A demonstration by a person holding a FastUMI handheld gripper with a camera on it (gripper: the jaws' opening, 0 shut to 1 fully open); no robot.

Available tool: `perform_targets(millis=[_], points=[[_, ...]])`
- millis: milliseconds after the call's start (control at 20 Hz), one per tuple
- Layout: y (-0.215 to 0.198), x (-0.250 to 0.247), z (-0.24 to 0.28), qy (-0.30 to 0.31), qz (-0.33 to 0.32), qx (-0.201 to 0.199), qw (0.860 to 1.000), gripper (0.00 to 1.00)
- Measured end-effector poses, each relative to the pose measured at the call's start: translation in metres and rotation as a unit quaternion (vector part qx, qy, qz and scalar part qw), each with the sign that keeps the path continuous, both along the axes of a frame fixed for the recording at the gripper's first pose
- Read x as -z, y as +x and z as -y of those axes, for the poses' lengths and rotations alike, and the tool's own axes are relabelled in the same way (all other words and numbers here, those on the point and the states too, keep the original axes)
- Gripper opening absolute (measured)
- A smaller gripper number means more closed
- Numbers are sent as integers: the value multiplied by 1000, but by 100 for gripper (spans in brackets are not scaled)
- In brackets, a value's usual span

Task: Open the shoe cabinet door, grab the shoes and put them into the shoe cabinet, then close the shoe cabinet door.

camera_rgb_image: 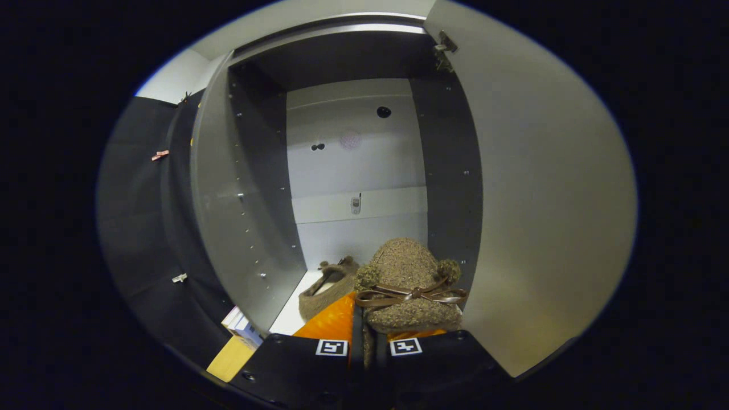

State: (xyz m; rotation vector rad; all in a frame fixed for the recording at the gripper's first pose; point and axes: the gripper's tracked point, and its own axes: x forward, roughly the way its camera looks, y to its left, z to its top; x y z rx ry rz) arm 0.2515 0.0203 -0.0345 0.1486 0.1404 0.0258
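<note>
My gripper (367, 330) is shut on a fuzzy brown shoe (407, 279) with a brown bow and pompoms; the shoe's edge is pinched between the orange fingers (330, 322) and its toe points away from me into the cabinet. The shoe cabinet (356, 171) stands open right ahead, with dark side walls and a pale back panel. Its door (547, 216) is swung wide open beside the held shoe on the right. A second matching brown shoe (327, 290) lies on the cabinet's white floor, just ahead of the left finger.
The cabinet's grey left side panel (228, 216) stands close on the left, with black cloth beyond it. A wooden edge (230, 359) and some small white and blue items (242, 324) sit low outside the cabinet, left of my fingers.
</note>
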Motion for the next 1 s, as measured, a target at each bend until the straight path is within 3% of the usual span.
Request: perform_targets(millis=[700, 1000], points=[[193, 109, 17, -10, -124, 19, 992, 12], [232, 146, 10, -27, -169, 37, 985, 14]])
